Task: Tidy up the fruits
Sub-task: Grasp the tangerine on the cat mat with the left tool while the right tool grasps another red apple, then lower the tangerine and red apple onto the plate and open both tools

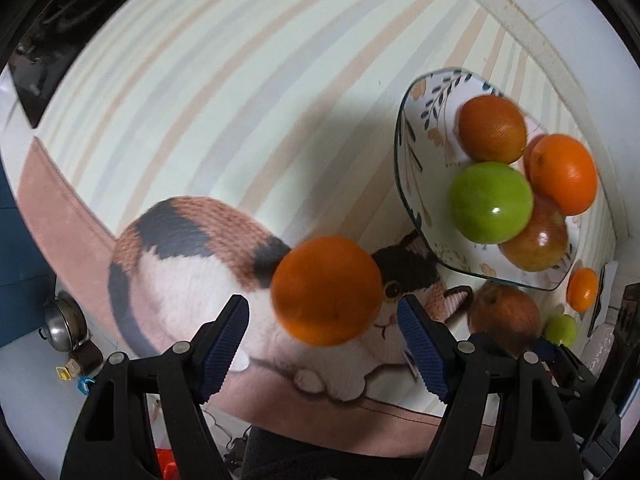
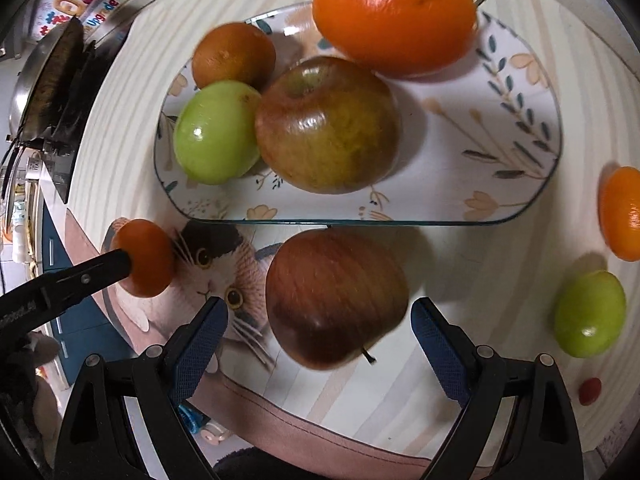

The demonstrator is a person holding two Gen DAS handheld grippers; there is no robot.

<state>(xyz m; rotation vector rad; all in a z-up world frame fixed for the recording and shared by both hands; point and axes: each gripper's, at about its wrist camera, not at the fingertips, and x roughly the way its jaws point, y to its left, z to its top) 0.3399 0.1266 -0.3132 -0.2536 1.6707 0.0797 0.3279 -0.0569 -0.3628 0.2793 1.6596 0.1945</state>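
Left gripper spread wide around a loose orange on the cat-print mat; pads clear of the skin on both sides, nothing grasped. Jaws straddling the fruit at its widest part, probably so a squeeze lands centred rather than rolling it away.

Right gripper likewise open, bracketing a red apple with gaps either side. Apple lying tipped, stem toward the camera, just beside the near rim of the floral plate; cannot tell if touching the rim. Short lift over the rim likely enough to land it.

On the plate already: dark orange, green fruit, big reddish-green apple, bright orange, all bunched toward the left and far side, leaving the right half bare for more.

Still off the plate on the striped cloth: small orange and second green fruit to the right, well apart from either gripper; tiny red item near the edge, too small to identify.

Task roughly half done by the look of it: four fruits plated, four loose, two of those lined up for pickup. Risk: round fruit slipping sideways if pads close off-centre; crowded pile may roll when more gets added.
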